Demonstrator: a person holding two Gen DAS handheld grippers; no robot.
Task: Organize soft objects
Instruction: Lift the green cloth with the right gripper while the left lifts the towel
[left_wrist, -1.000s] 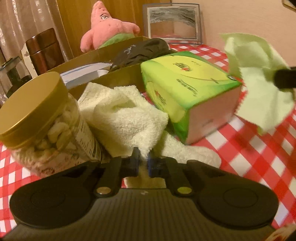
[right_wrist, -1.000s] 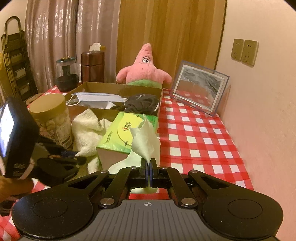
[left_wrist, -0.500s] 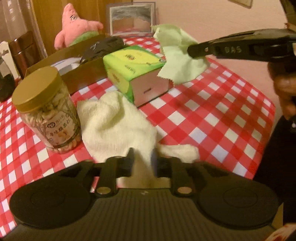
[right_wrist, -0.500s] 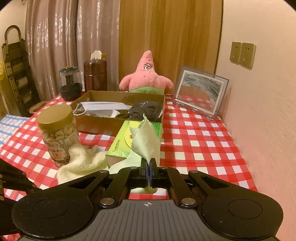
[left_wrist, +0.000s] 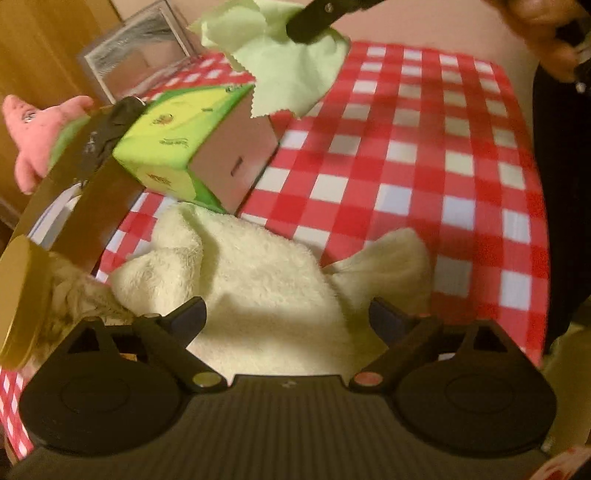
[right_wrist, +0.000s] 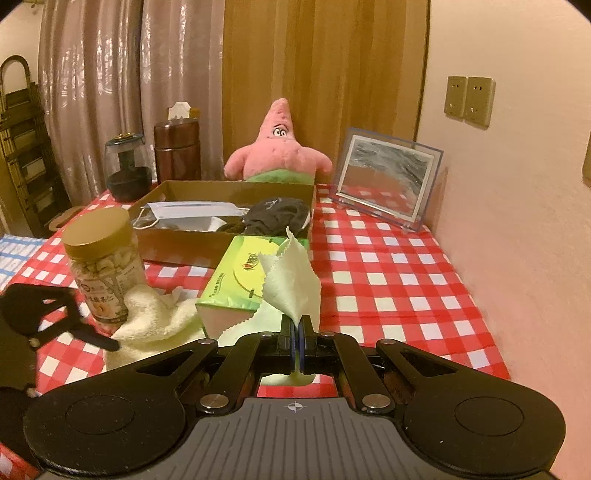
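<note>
Left gripper (left_wrist: 286, 314) opening, fingers spread wide over the cream towel (left_wrist: 258, 273), pads clear of it. Towel crumpled on the red-checked tablecloth (left_wrist: 424, 147), just beside the nut jar (right_wrist: 101, 258) and touching the green tissue box (left_wrist: 192, 147). Right gripper (right_wrist: 296, 325) clamped tight on a pale green cloth (right_wrist: 291, 284), held above the table in front of the tissue box. Behind, cardboard box (right_wrist: 229, 192) holding a face mask (right_wrist: 192, 210) and dark fabric (right_wrist: 277, 216)
</note>
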